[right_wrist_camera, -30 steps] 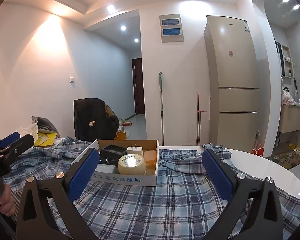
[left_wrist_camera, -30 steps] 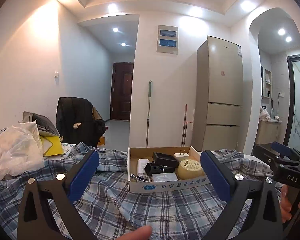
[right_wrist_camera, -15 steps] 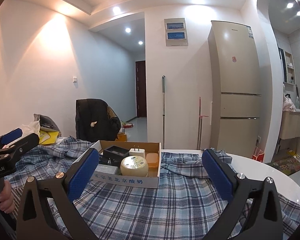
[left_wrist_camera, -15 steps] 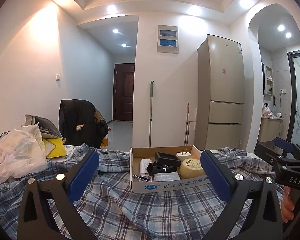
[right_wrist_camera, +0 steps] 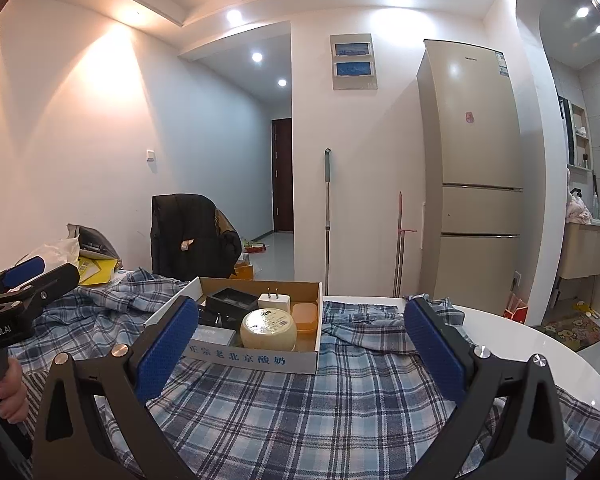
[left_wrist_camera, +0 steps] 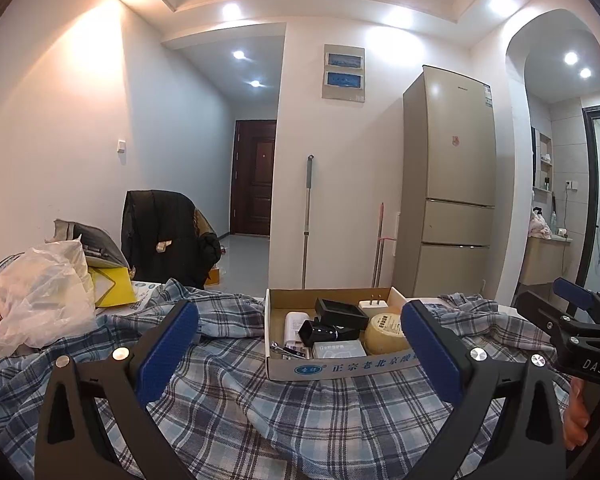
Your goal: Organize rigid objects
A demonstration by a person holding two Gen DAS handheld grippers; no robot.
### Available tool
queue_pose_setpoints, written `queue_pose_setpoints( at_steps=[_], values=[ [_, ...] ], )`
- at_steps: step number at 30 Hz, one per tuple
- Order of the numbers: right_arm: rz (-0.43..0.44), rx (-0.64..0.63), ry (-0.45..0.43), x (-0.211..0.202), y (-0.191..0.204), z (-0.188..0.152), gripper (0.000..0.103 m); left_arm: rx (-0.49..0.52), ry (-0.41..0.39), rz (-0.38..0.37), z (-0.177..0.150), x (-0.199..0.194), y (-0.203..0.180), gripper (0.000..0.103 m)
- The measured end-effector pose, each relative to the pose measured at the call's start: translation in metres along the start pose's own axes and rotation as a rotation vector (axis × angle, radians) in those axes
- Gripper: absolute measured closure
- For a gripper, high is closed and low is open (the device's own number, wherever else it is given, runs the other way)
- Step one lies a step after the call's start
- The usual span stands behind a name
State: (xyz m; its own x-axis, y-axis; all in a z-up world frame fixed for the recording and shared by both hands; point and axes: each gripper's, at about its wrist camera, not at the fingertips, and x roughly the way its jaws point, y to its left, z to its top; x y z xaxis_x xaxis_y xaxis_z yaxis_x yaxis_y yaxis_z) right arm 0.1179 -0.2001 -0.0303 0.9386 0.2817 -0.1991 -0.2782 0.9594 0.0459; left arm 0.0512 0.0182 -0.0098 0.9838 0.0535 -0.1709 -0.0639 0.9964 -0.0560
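The left gripper (left_wrist_camera: 299, 344) is held with its blue-padded fingers (left_wrist_camera: 168, 346) spread wide apart, and nothing is caught between them. The right gripper (right_wrist_camera: 300, 344) is likewise held with its fingers (right_wrist_camera: 434, 346) wide apart and nothing between them. Both are raised above a blue plaid cloth (left_wrist_camera: 284, 412) that is spread in folds over a white table (right_wrist_camera: 512, 344).

Just ahead of the fingers, a shallow cardboard box (left_wrist_camera: 340, 368) is set on the cloth, near the middle of both views. Several hard things are gathered inside it. A round yellow tin (right_wrist_camera: 269, 329) is placed at the front of the box. An orange case (right_wrist_camera: 305, 317) lies just beside the tin. A white plug (right_wrist_camera: 274, 302) stands behind the tin with its prongs upward. A black tray (right_wrist_camera: 231, 300) is seen at the back, with a black cylinder (left_wrist_camera: 320, 332) beside it in the left view. A flat white packet (left_wrist_camera: 338, 348) and a white bottle (left_wrist_camera: 294, 326) lie toward the box's left side.

Farther out, a clear plastic bag (left_wrist_camera: 36, 304) and a yellow folder (left_wrist_camera: 110, 286) are piled at the table's left end. A dark jacket (left_wrist_camera: 164, 232) is draped over a chair behind. A fridge (left_wrist_camera: 448, 184) and a mop (left_wrist_camera: 307, 220) stand against the far wall.
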Motion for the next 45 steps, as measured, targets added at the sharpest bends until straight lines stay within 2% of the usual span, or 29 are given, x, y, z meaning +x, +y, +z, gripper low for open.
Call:
queue_pose_setpoints(
  at_steps=[45],
  values=[
    [-0.003,-0.023,-0.008,-0.0042,0.0031,0.0005,0.000,0.019,-0.007,0.004,0.0005,-0.0010,-0.0033,0.000]
  ],
)
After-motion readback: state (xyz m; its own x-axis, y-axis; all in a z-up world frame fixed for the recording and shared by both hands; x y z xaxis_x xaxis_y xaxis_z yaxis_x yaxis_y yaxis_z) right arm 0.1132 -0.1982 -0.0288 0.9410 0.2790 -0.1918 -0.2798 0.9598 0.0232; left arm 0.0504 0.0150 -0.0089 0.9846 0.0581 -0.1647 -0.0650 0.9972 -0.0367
